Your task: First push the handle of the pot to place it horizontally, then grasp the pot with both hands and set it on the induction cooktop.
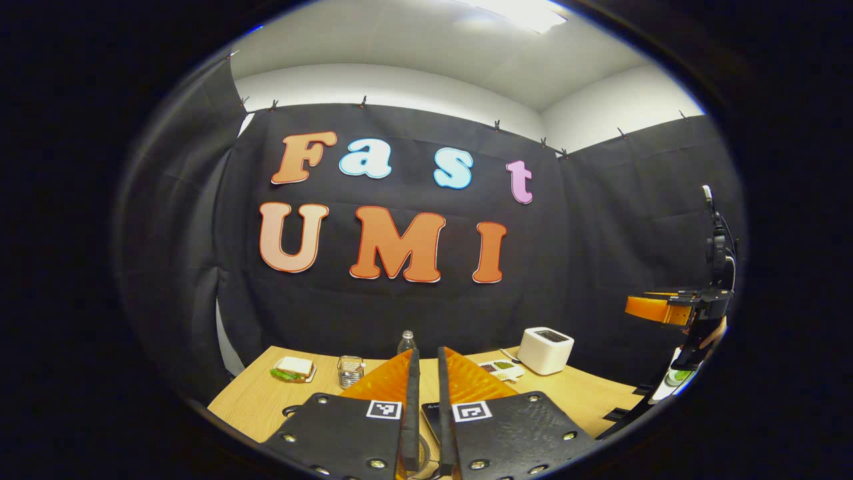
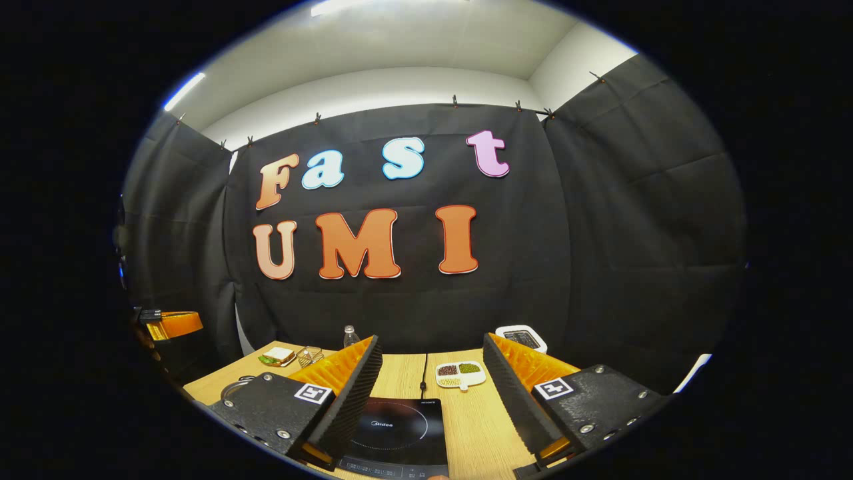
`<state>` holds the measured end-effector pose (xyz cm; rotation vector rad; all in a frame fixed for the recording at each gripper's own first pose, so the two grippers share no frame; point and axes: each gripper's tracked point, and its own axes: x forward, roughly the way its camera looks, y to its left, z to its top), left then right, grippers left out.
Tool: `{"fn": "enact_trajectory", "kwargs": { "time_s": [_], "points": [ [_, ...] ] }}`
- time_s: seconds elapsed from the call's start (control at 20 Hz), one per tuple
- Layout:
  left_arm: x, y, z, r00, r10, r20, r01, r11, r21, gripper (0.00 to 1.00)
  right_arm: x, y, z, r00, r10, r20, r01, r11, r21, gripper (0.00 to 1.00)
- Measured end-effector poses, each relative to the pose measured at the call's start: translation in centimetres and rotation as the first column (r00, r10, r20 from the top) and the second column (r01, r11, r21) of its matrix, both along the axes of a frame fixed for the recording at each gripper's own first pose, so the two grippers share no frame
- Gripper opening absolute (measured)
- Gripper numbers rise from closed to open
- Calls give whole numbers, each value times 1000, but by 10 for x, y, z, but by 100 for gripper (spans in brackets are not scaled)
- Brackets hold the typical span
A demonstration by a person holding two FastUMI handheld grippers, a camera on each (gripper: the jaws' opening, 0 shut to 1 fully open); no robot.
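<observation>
The pot (image 2: 233, 389) we can identify by a curved metal handle at the left edge of the right gripper view, just behind the left finger of the right gripper (image 2: 430, 393); its body is hidden, so we cannot tell its orientation. We record a light wooden table (image 2: 480, 427) enclosed by black cloth walls under a white ceiling. On the table: induction cooktop (image 2: 400, 427) lying between the widely parted jaws of the right gripper, a divided dish of beans (image 2: 460, 373), a white toaster (image 1: 545, 350), a sandwich on a plate (image 1: 293, 369), a glass container (image 1: 350, 371) and a bottle (image 1: 406, 342). The left gripper (image 1: 426, 400) stands nearly closed, a narrow gap remaining, nothing between its fingers.
</observation>
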<state>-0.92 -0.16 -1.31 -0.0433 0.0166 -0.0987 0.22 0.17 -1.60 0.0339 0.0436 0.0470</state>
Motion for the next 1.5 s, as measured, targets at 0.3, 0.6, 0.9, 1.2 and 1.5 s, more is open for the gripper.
{"fn": "enact_trajectory", "kwargs": {
  "time_s": [0.3,0.6,0.9,1.2,1.5],
  "points": [
    [-2,-5,-18,999,-25,-41,25,1000,6,2,2,1,-4,1000,8,-1,-8,1000,-1,95],
    [-11,3,-59,992,-25,-121,26,1000,7,2,5,8,-10,1000,22,-14,-22,1000,9,95],
    [-28,9,-113,975,-24,-221,22,1000,-15,3,4,12,-15,999,31,-21,-31,1000,1,95],
    [-52,19,-165,945,-17,-327,12,1000,-17,2,10,17,-22,999,33,-37,-33,999,7,95],
    [-77,22,-210,907,-24,-421,18,1000,-17,2,14,22,-29,998,39,-52,-39,999,1,95]
  ]
}}
